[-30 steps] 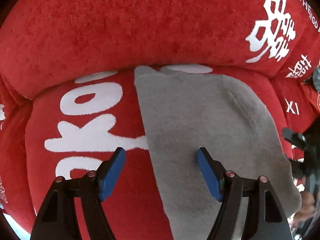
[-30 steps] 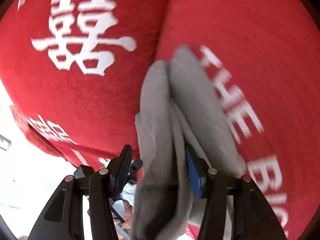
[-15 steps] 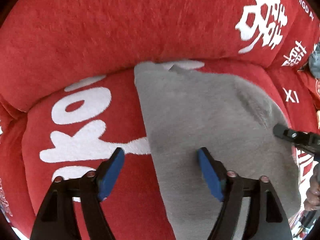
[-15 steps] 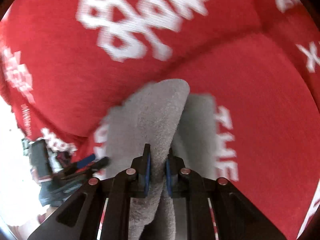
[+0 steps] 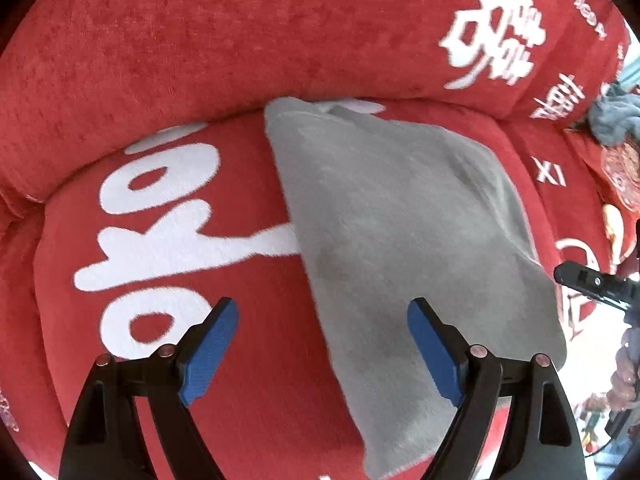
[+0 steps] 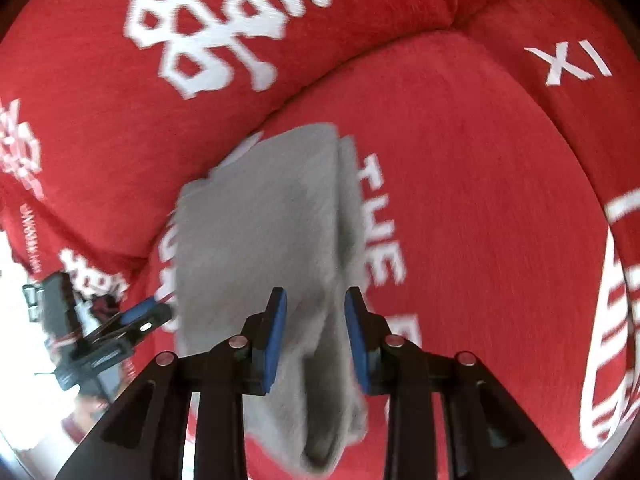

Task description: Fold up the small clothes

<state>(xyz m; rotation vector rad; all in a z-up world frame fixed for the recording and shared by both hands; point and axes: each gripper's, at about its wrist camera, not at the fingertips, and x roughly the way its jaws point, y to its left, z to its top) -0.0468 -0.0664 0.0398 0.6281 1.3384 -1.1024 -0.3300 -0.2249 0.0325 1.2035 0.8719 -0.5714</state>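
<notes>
Grey cloth [image 5: 400, 216]: soft, fleecy small garment, lying on the seat of a red sofa, its far corner up against the back cushion; one edge crosses the large white lettering on the seat. In the right wrist view the same cloth [image 6: 264, 216] shows a fold running along its length, and its near end sits between the right tongs.

Red sofa [image 5: 200, 40]: plush cover, white characters and letters woven in, among them "XI" and "THE"; seat cushion and back cushion meet in a curved seam behind the cloth.

Left tongs [image 5: 322, 348]: black frame, blue pads, spread wide above the seat, holding nothing; one pad over bare red cover, the other over the cloth's near part.

Right tongs [image 6: 314, 332]: black frame, blue pads, jaws opening, the cloth's near end between the pads, which stand clear of it; picture blurred. Its tip also shows at the right edge of the left wrist view.

Grey bundle [image 5: 612, 120]: crumpled fabric on the sofa's far right, well apart from the cloth.
</notes>
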